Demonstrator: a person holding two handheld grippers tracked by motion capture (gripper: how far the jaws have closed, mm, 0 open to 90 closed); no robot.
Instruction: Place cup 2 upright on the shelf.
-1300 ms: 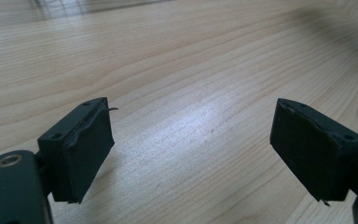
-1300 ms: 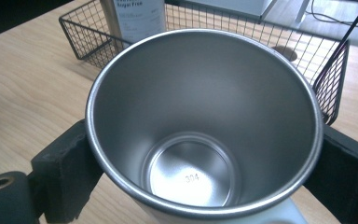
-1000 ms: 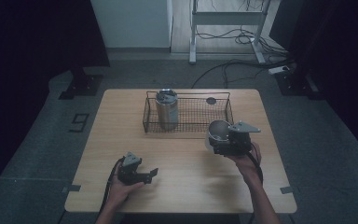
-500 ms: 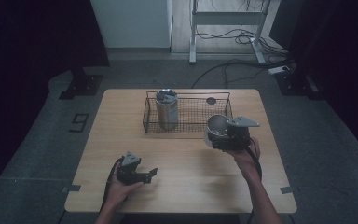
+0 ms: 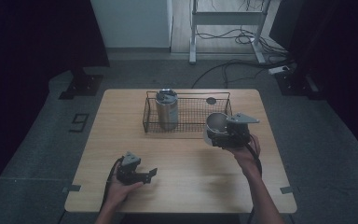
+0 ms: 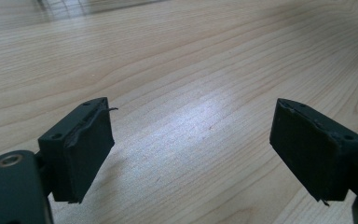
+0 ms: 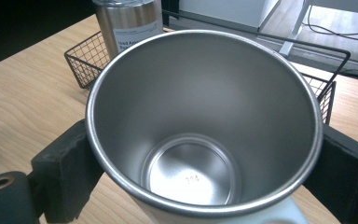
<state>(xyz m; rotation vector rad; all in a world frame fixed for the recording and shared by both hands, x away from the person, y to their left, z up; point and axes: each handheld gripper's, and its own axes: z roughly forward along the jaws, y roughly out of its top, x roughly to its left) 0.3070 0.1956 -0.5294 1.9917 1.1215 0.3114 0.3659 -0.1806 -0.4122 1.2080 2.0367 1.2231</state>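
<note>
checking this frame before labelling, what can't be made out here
- Steel cup, right gripper view: outer wall and base cut off by the bottom edge; the number stamped inside is too small to read.
- Steel bottle in the wire basket, right gripper view: top cut off, label print too small.
- Dark round thing, high view: too small to identify.
- Left gripper, left gripper view: body out of frame.

"394" inside the steel cup's [image 7: 204,126] bottom; canister [image 7: 128,23] label illegible.
</note>
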